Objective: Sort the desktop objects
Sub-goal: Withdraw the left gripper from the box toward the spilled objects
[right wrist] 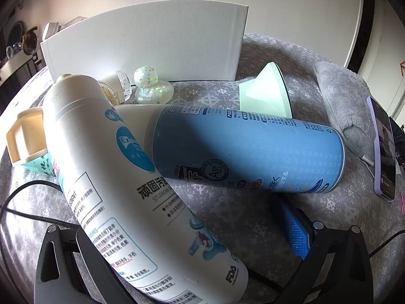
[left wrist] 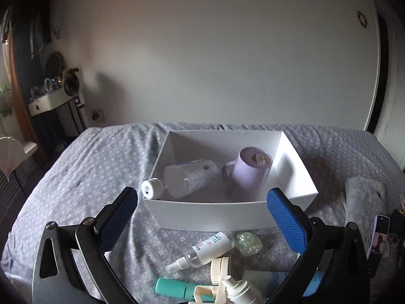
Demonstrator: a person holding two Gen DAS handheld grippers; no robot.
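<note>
We are in a home bedroom. The things lie on a bed [left wrist: 96,167] under a grey patterned sheet, its far edge against a plain pale wall [left wrist: 215,63]. Left of the bed, a small white shelf [left wrist: 48,102] holds trinkets and a leafy plant. A grey fluffy towel [right wrist: 341,93] and a phone [right wrist: 383,147] rest at the bed's right edge.
</note>
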